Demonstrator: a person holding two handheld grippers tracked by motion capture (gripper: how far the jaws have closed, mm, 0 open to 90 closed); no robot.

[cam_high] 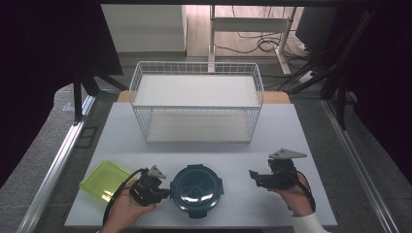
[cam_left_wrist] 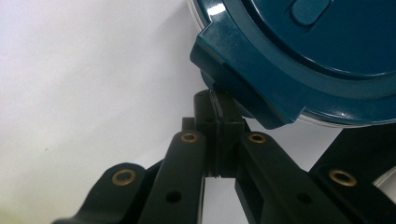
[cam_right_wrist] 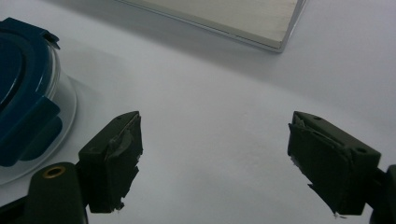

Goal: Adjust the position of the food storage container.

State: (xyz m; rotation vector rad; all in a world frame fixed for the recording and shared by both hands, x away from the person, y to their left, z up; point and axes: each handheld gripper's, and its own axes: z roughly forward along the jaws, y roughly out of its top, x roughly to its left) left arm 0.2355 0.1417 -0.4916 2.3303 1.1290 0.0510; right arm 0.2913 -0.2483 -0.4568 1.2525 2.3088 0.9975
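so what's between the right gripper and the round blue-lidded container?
Nothing: bare white table separates the right gripper from the container in the high view; the right gripper view shows the same gap.

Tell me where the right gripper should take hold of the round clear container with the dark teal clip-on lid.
Probably the locking flap on the round lidded container's right edge, approached level from the right. It juts outward as a thin tab that the open right gripper could straddle; the body looks too wide.

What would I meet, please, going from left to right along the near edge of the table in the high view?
Green tray → left gripper → round blue-lidded container → right gripper.
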